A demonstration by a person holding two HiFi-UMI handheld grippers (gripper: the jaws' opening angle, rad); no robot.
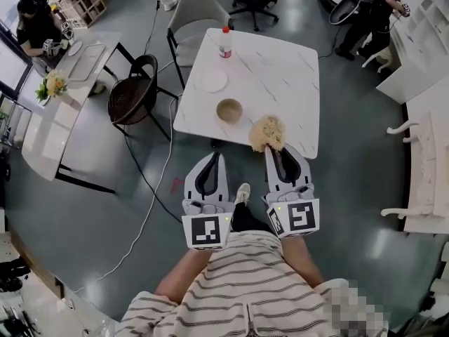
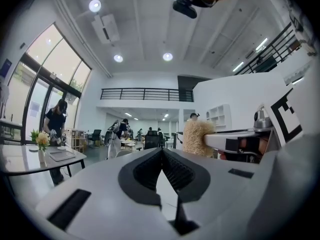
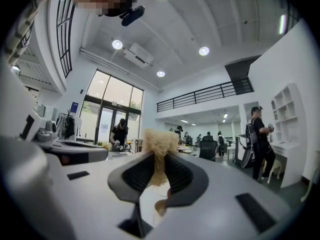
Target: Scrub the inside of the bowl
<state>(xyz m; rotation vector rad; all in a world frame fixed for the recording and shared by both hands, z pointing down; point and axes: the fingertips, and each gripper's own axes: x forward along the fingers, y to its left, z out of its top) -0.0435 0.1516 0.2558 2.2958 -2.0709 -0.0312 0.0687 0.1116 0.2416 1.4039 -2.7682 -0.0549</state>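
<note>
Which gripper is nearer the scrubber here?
Right. The right gripper has its jaws shut on the scrubber, over the table's near edge. The left gripper is beside it on the left, jaws together and empty, clear of the scrubber.

Low in the centre of the head view, the person wears a white shirt [image 1: 238, 286] with thin dark stripes, dark trousers [image 1: 247, 220] and a pale shoe [image 1: 242, 192]. The left gripper [image 1: 215, 157] and right gripper [image 1: 279, 153] are 2 grey-white shells with black ribbed pads [image 2: 150, 171]. Each carries a cube [image 1: 206, 231] of black-and-white square markers.
</note>
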